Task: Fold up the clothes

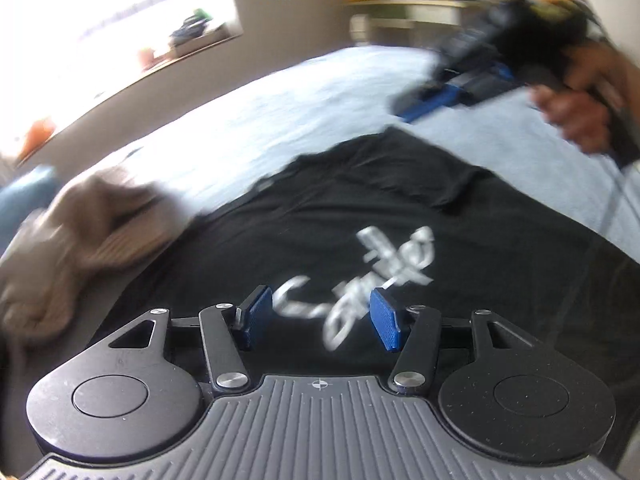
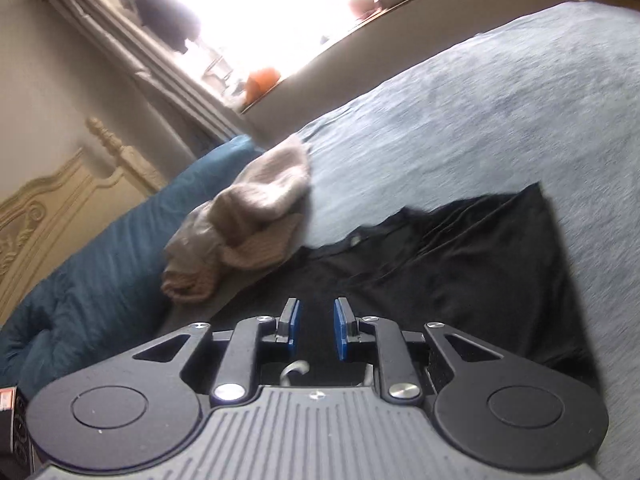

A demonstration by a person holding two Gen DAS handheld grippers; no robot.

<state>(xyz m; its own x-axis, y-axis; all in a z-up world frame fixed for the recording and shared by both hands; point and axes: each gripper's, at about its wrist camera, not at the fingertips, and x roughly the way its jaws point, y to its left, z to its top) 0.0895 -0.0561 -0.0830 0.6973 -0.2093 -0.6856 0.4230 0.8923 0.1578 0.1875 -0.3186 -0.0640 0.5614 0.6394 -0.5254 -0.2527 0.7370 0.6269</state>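
Left gripper (image 1: 322,318): being held tilted downward above the black T-shirt (image 1: 360,248), jaws standing well apart, blue pads (image 1: 260,316) bare, nothing being gripped between them. Right gripper (image 2: 316,330): being held at a shallower downward tilt over the same garment, jaws standing a narrow gap apart, only dark fabric being seen beyond the gap, nothing being pinched; in the left wrist view it is being shown blurred at upper right, its handle being grasped by a hand (image 1: 576,108). Bed cover (image 2: 500,112), pale blue: being used as the work surface, filling most of both views. Black T-shirt, white printed lettering (image 1: 360,280): being displayed flat on the cover, print upward, one sleeve lying creased toward the far side, directly under both grippers. Teal duvet (image 2: 100,272): being seen bunched at the bed's edge beside a cream carved headboard (image 2: 60,200). Beige knit garment (image 2: 248,216): being left crumpled just beside the T-shirt; whether its edge is touching the shirt cannot be told. Window (image 2: 280,12): being overexposed, curtain hanging at one side, sill being occupied by an orange object (image 2: 262,80) and other blurred items.
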